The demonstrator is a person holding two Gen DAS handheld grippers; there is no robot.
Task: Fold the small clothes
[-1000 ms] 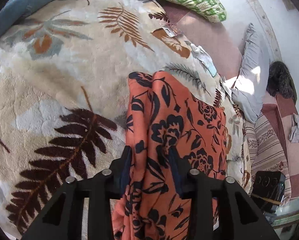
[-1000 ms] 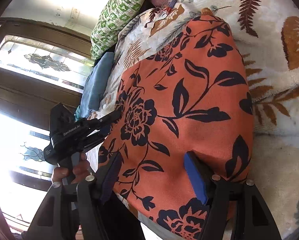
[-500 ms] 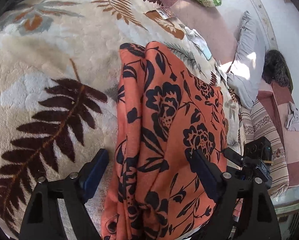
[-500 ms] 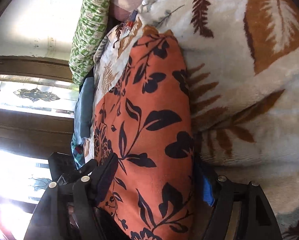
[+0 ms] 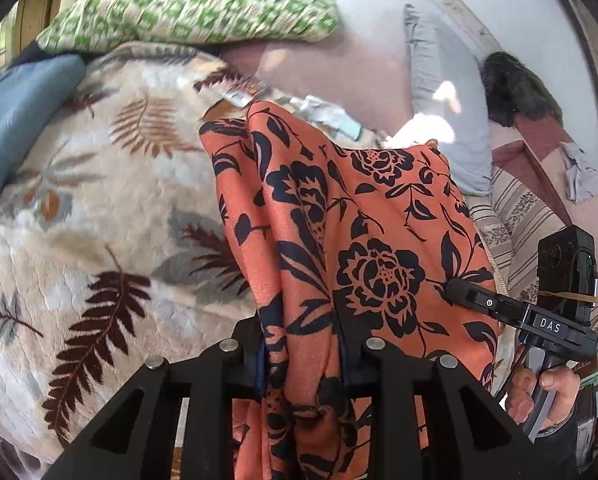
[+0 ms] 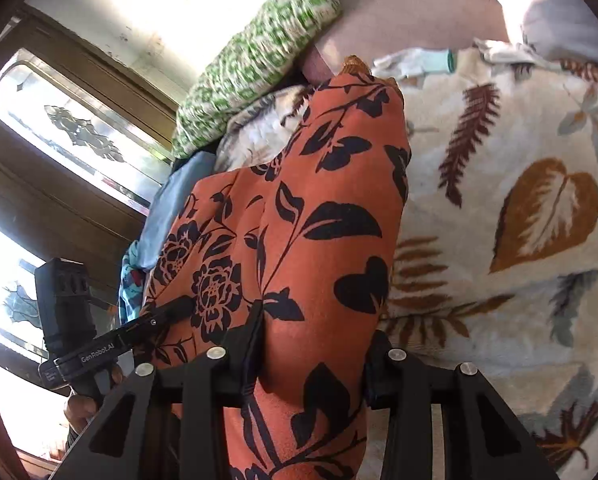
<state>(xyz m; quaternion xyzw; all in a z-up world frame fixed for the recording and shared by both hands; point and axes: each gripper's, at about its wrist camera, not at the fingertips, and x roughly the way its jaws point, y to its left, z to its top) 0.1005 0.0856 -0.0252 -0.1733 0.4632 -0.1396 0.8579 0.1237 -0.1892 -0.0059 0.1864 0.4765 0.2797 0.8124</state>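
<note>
Left wrist view looks down the left gripper [image 5: 301, 354], whose jaws have just been closing and now pinch a bunched fold of the orange cloth [image 5: 363, 240] between them, the pads pressed into the fabric on both sides. From that grip the cloth, printed with dark flowers and leaves, rises and spreads away over the leaf-patterned blanket [image 5: 99, 220], its far edge near a green pillow [image 5: 195, 8] and its right side draped toward a striped cover [image 5: 531, 216]. A blue cushion [image 5: 15, 120] lies at the blanket's left edge. At the right of this view the right gripper [image 5: 455, 292] touches the cloth's right part with a dark fingertip, and a hand [image 5: 547, 392] holds its handle. Right wrist view shows the right gripper [image 6: 313, 350] with its jaws also just closed in, squeezing a wider band of the cloth [image 6: 323, 216] that fills the gap between the fingers. The cloth hangs lifted off the blanket [image 6: 519, 240] near both grips, and whether its far end rests on the blanket cannot be told. At the lower left of this view the left gripper [image 6: 179, 306] bites the cloth's other edge, held by a hand [image 6: 81, 406], in front of a window [image 6: 71, 132].
</note>
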